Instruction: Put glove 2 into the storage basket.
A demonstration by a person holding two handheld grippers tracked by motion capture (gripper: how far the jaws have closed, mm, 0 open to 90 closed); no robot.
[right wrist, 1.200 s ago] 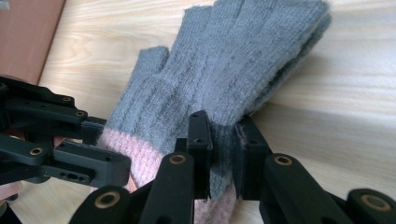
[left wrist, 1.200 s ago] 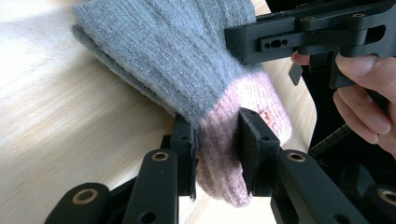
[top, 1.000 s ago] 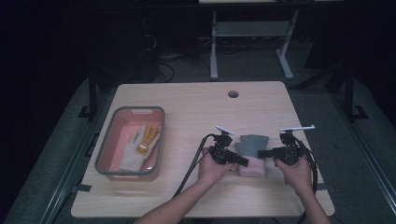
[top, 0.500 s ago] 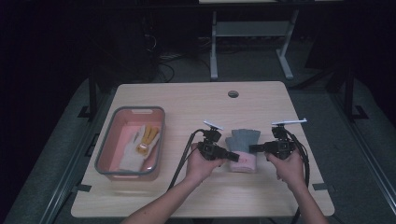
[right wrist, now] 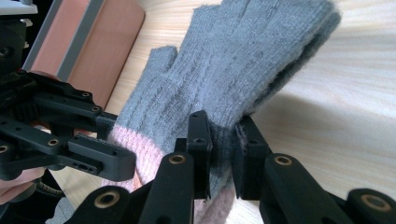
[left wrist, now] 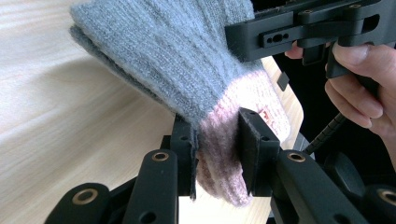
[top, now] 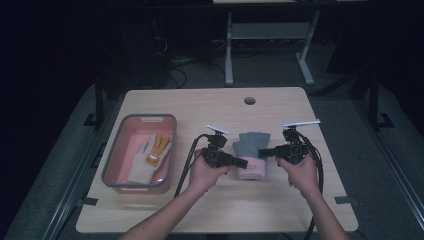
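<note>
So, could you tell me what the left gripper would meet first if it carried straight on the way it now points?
The left gripper points across the table at the right gripper. It is already shut on the pink cuff of the grey glove, so beyond the glove it would probably meet the right gripper first; depth is hard to judge.

Dim high view, dark surroundings, bright sharp gripper views

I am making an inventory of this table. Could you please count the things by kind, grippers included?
Grey and pink glove, held by both grippers: 1
Gloves in the bin, white glove and yellow glove: 2
Pink bin: 1
Grippers, left gripper and right gripper: 2
Total: 6
</note>
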